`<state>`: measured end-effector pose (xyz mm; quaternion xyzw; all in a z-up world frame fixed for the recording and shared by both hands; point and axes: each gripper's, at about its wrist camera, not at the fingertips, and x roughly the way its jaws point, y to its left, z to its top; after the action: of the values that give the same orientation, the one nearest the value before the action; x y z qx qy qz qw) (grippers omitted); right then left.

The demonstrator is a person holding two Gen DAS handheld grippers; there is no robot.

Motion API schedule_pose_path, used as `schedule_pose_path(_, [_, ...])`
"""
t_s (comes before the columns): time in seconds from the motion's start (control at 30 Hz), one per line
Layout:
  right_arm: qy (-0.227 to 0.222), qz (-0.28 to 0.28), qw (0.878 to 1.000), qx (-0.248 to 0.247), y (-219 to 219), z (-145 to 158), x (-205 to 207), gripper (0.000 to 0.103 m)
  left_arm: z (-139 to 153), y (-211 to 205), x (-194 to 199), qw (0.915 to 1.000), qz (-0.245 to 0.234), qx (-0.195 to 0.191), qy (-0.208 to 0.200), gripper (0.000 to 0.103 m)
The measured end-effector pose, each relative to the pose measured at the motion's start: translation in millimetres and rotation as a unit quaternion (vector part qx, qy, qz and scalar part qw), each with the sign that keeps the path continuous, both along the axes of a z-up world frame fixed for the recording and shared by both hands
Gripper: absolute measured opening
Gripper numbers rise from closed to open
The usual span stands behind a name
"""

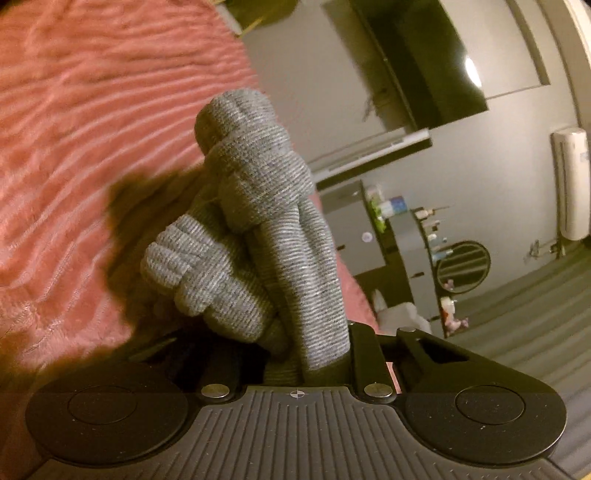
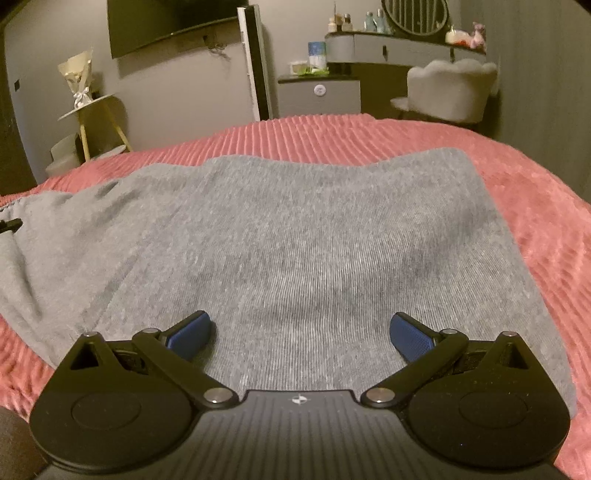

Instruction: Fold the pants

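The grey pants [image 2: 295,236] lie spread across the pink ribbed bedspread [image 2: 517,177], filling the middle of the right wrist view, smooth at the far edge and rumpled toward the left, where the cloth rises out of frame. Over on the left wrist view, a bunched, gathered end of the same grey knit [image 1: 258,229] stands up out of the left gripper [image 1: 306,365], fingers drawn together and clamped on the fabric, folds bulging above and to the left of them, and a dark shadow falls on the bedspread [image 1: 92,129] behind. The right gripper [image 2: 300,334] hangs low over the near part of the pants, its blue-padded fingers [image 2: 190,334] spread wide apart with nothing between them; whether the pads touch the cloth, I can't tell. Beyond the bed's far edge there's a grey fluffy chair [image 2: 448,90] on the right, a dresser with bottles and a round mirror [image 2: 413,16] above it, a dark wall-mounted screen [image 2: 166,22] on the left, and a small side table [image 2: 86,109] carrying a wrapped bouquet.
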<state>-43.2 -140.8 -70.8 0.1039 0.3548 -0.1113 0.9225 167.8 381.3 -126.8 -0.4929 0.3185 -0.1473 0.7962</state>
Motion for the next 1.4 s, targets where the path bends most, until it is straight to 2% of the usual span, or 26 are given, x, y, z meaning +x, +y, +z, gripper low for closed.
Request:
schedule_pose_path(0.1, [-0.017,-0.014,0.999,0.027,-7,8,-7,0.103,19,-1,-9,0.9998,0.001,0.008,-0.018,0.020])
schedule_pose_path(0.3, [-0.050,-0.042,0.997,0.048,-24,32,-25,0.103,76,-31,-24,0.9953,-0.016,0.065,-0.070,0.020])
schedule_pose_path(0.4, [-0.077,-0.067,0.993,0.062,-39,47,-39,0.103,113,-62,-32,0.9880,-0.047,0.096,-0.111,0.020])
schedule_pose_path(0.5, [-0.105,-0.102,0.985,0.086,-59,60,-58,0.103,156,-117,-47,0.9707,-0.110,0.131,-0.169,0.020])
schedule_pose_path(0.6, [-0.135,-0.147,0.972,0.123,-83,67,-79,0.103,189,-191,-67,0.9432,-0.190,0.164,-0.217,0.021])
schedule_pose_path(0.7, [-0.153,-0.194,0.956,0.158,-107,67,-97,0.103,193,-283,-98,0.8942,-0.279,0.243,-0.252,0.023])
schedule_pose_path(0.73, [-0.154,-0.209,0.951,0.171,-114,64,-103,0.103,184,-317,-110,0.8758,-0.312,0.267,-0.254,0.026])
schedule_pose_path(0.77, [-0.153,-0.219,0.946,0.183,-119,60,-107,0.103,171,-344,-119,0.8641,-0.339,0.278,-0.247,0.028])
schedule_pose_path(0.8, [-0.150,-0.228,0.942,0.196,-125,55,-109,0.103,154,-372,-127,0.8531,-0.367,0.287,-0.235,0.035])
schedule_pose_path(0.83, [-0.145,-0.237,0.938,0.209,-130,49,-110,0.103,131,-400,-133,0.8459,-0.390,0.300,-0.204,0.043])
schedule_pose_path(0.87, [-0.135,-0.245,0.935,0.218,-133,43,-110,0.103,109,-422,-136,0.8387,-0.407,0.319,-0.171,0.043])
schedule_pose_path(0.93, [-0.122,-0.255,0.929,0.240,-140,32,-108,0.103,64,-457,-144,0.8127,-0.433,0.371,-0.119,0.049])
schedule_pose_path(0.97, [-0.119,-0.256,0.927,0.248,-143,28,-109,0.103,57,-462,-153,0.7993,-0.436,0.393,-0.130,0.049])
schedule_pose_path(1.0, [-0.120,-0.255,0.925,0.256,-145,26,-110,0.103,61,-463,-167,0.7880,-0.429,0.412,-0.160,0.051])
schedule_pose_path(1.03, [-0.122,-0.254,0.923,0.263,-147,23,-111,0.103,70,-461,-176,0.7769,-0.434,0.420,-0.178,0.060])
schedule_pose_path(1.07, [-0.124,-0.254,0.920,0.272,-149,21,-112,0.103,78,-455,-180,0.7772,-0.443,0.409,-0.180,0.065])
schedule_pose_path(1.1, [-0.126,-0.255,0.916,0.283,-152,18,-113,0.103,86,-444,-181,0.7867,-0.448,0.385,-0.178,0.072])
schedule_pose_path(1.13, [-0.125,-0.260,0.911,0.295,-155,16,-112,0.103,95,-427,-181,0.8031,-0.449,0.349,-0.179,0.080])
schedule_pose_path(1.2, [-0.130,-0.259,0.904,0.315,-158,13,-110,0.103,107,-397,-182,0.8363,-0.425,0.302,-0.171,0.091])
schedule_pose_path(1.23, [-0.131,-0.255,0.902,0.322,-159,12,-108,0.103,110,-378,-179,0.8546,-0.400,0.289,-0.160,0.093])
schedule_pose_path(1.33, [-0.129,-0.239,0.904,0.329,-158,12,-102,0.103,118,-338,-170,0.8977,-0.322,0.274,-0.126,0.097])
schedule_pose_path(1.4, [-0.126,-0.231,0.904,0.337,-157,12,-100,0.103,115,-315,-163,0.9205,-0.273,0.264,-0.091,0.097])
